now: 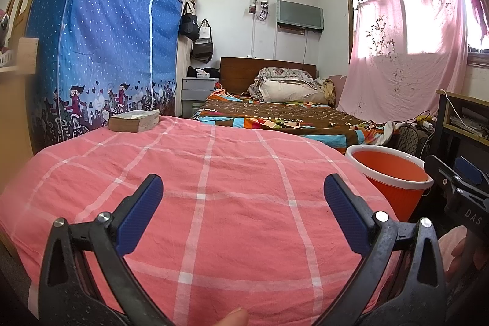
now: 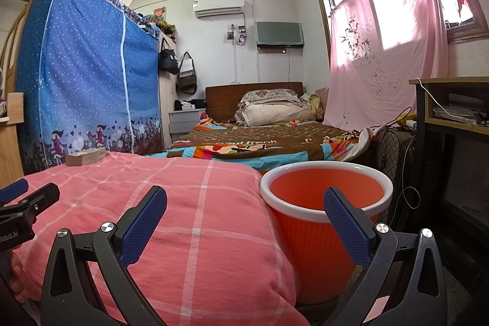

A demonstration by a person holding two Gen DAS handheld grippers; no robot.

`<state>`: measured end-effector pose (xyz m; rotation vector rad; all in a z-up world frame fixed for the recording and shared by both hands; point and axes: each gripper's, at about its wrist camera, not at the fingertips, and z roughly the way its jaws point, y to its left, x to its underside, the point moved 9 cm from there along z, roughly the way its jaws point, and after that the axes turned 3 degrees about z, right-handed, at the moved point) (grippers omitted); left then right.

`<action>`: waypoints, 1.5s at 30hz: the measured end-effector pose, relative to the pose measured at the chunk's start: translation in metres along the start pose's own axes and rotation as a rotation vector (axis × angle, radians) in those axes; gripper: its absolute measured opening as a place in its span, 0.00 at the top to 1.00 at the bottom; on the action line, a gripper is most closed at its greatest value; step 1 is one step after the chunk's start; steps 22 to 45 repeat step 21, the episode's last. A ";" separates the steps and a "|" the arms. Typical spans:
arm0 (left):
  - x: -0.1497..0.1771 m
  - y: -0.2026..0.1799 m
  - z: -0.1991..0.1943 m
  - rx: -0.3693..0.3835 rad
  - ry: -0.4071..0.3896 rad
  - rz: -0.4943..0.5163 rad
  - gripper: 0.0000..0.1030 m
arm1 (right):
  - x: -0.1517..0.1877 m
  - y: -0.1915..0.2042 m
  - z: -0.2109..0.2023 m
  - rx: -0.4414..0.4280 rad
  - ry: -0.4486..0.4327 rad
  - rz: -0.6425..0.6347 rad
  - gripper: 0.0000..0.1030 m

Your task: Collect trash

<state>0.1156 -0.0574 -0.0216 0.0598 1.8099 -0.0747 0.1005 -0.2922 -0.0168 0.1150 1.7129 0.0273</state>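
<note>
An orange trash bin (image 2: 318,234) with a white rim stands on the floor against the right edge of the pink checked quilt (image 2: 171,203); it also shows in the left wrist view (image 1: 394,185). I cannot see its bottom. My left gripper (image 1: 243,194) is open and empty above the quilt (image 1: 214,188). My right gripper (image 2: 244,206) is open and empty, its right finger over the bin's near rim. No loose trash shows on the quilt.
A brown tissue pack (image 1: 134,120) lies at the quilt's far left corner. A blue fabric wardrobe (image 1: 101,45) stands left, a bed (image 1: 275,115) behind, a desk (image 2: 452,118) with cables right. The right gripper (image 1: 458,191) shows at the left view's edge.
</note>
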 end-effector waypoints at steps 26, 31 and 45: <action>-0.002 0.006 -0.002 -0.007 -0.002 0.001 0.00 | 0.000 0.000 -0.001 0.000 0.000 0.001 0.00; -0.002 0.006 -0.002 -0.007 -0.002 0.001 0.00 | 0.000 0.000 -0.001 0.000 0.000 0.001 0.00; -0.002 0.006 -0.002 -0.007 -0.002 0.001 0.00 | 0.000 0.000 -0.001 0.000 0.000 0.001 0.00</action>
